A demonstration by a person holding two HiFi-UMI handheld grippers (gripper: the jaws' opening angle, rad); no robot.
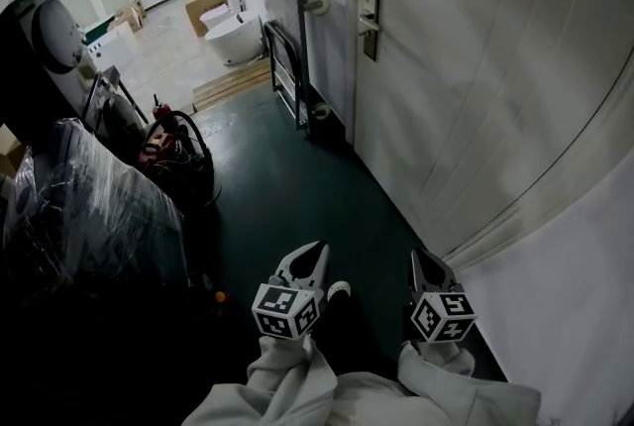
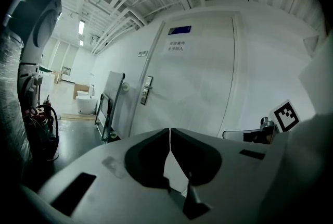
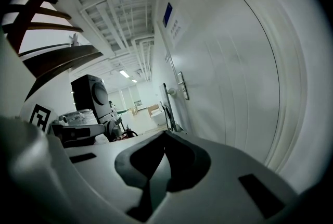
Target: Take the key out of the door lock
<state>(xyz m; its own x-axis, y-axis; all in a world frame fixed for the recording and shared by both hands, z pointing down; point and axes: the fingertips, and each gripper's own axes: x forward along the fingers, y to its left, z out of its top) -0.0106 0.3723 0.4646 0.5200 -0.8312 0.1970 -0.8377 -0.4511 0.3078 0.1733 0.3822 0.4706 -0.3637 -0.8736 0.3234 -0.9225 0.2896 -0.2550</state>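
Left tool (image 1: 319, 248), right tool (image 1: 426, 258): both closed

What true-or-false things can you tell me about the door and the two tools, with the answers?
1. The left tool and the right tool are both shut and empty. True.
2. The right tool is touching the door lock. False: the lock is far ahead on the door, and neither tool is near it.
3. The floor is bright red. False: it is dark green.
4. A white bathtub stands far off, past the door. True.
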